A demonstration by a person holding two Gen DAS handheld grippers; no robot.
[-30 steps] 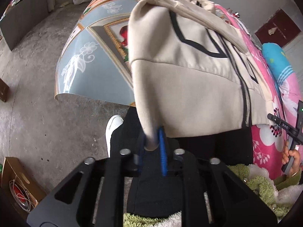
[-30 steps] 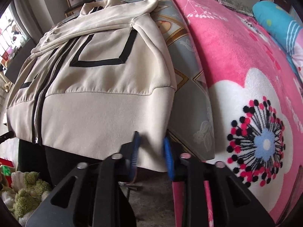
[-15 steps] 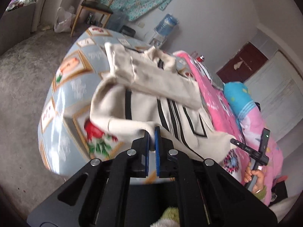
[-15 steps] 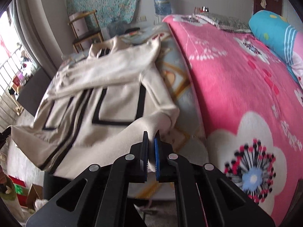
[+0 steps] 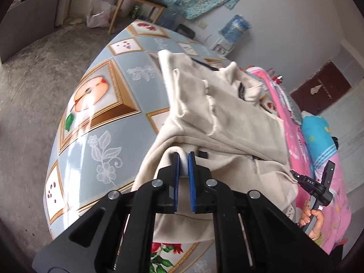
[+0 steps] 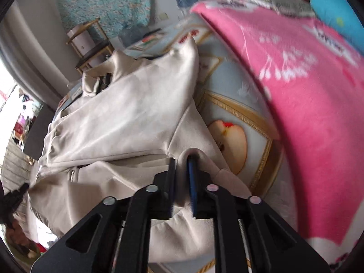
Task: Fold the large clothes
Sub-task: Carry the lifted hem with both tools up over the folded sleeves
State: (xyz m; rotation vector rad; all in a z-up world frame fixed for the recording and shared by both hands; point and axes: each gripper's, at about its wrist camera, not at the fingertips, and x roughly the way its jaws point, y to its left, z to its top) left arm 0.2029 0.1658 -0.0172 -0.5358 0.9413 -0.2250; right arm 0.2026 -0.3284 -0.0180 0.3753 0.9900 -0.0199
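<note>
Since a second before, the beige jacket [image 5: 227, 118] had been swung from hanging off the patterned table [image 5: 95, 91] to lie doubled upon it. Left gripper [image 5: 183, 159] and right gripper [image 6: 182, 161] were opening, hem still between the pads; best release only once the edges lay aligned.

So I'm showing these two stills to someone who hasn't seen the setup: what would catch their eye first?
The cream jacket, folded over on the blue fruit-print sheet in the middle of both views. Each gripper has a fold of its hem between the blue pads: the left gripper and the right gripper, both with jaws opening. Then the bright pink flowered blanket at the right.
</note>
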